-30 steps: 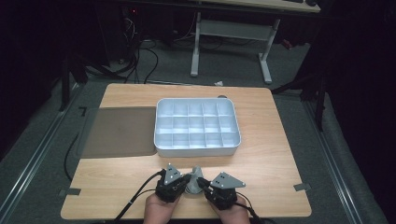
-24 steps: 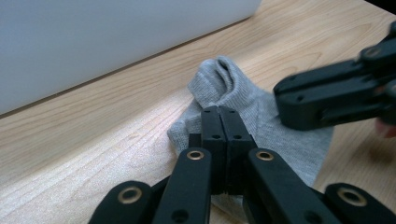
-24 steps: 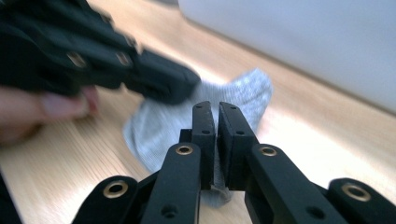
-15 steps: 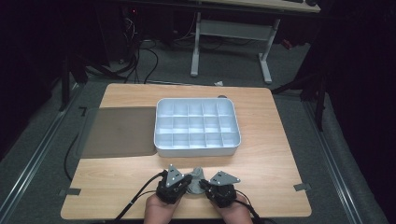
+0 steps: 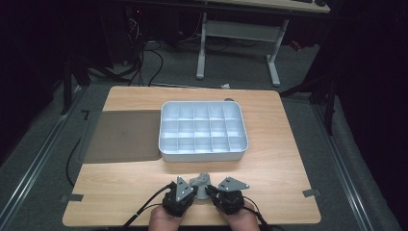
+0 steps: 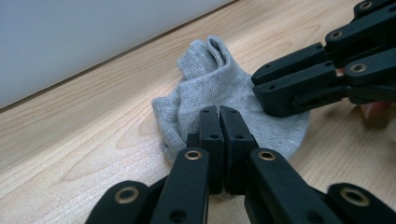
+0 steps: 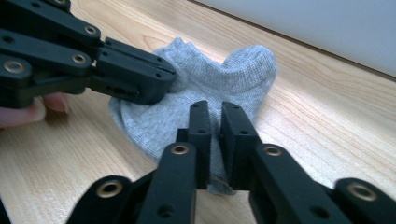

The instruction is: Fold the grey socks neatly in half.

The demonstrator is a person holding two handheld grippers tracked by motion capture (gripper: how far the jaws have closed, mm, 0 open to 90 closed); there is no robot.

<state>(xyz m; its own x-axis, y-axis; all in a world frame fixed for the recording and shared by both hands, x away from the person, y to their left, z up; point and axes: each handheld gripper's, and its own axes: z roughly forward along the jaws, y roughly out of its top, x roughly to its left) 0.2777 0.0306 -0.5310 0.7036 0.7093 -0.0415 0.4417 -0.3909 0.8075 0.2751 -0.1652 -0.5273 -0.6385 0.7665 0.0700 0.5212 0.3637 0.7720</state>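
Your high view looks forward and down from above your side of the tabletop, taking in its whole surface from far off, with the floor and desk legs along the top of the frame. Each tool camera sits low and close, looking along its own jaws from the bottom edge. All three views share the grey sock, and each tool view catches the other tool in an upper corner.
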